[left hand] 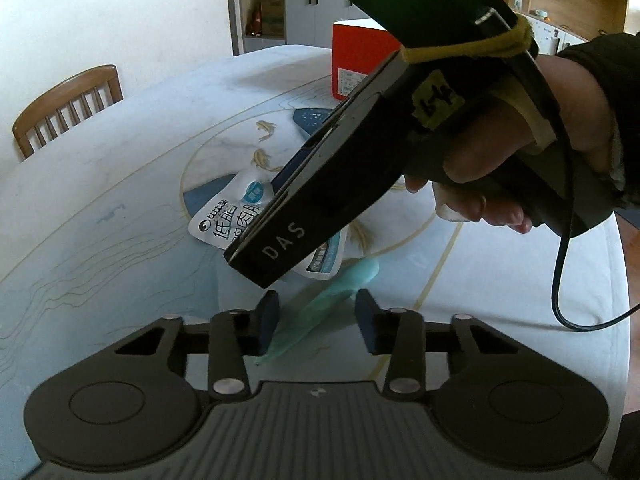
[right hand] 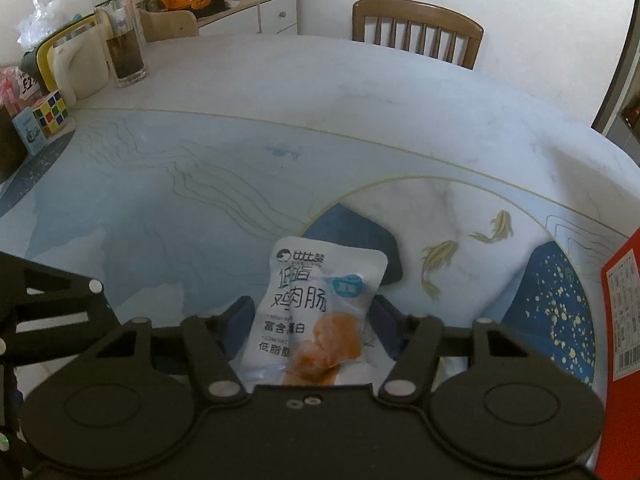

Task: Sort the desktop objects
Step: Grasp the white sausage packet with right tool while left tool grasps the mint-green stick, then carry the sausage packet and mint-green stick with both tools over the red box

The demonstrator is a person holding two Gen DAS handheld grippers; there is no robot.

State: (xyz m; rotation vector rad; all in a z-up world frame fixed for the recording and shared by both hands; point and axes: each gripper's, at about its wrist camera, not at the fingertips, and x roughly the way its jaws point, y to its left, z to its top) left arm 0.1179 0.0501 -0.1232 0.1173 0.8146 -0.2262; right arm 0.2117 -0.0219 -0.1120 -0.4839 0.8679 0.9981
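Here, in the left wrist view, you are holding the left hand-held gripper [left hand: 316, 320] low over the tabletop [left hand: 120, 208] with a pale green, translucent strip [left hand: 320, 312] lying between its fingers. The left finger [left hand: 269, 320] is sitting at the strip's edge, while the right finger is standing clear of it, so the jaws are apart and not yet clamping. Just beyond, the right hand-held gripper's black body is crossing the view, with your hand [left hand: 520, 160] wrapped around its grip, and a white snack packet [left hand: 224, 220] is peeking out beneath it. A red box [left hand: 356, 60] is standing farther back.

In the right wrist view, you are straddling that snack packet [right hand: 308, 312] with the right hand-held gripper [right hand: 312, 328]. The packet is lying flat on the tabletop [right hand: 320, 120], its lower part running in between the fingers. The jaws are apart; a little gap is showing on each side, so I would not call it gripped. A puzzle cube [right hand: 48, 114] and a tall glass [right hand: 124, 48] are standing well apart at the far left.

You are, as I judge it, in the grasping step with both items. Next, each closing calls for pinching thin, flat things off a smooth surface, so you are needing low fingertips and a firm squeeze before lifting.
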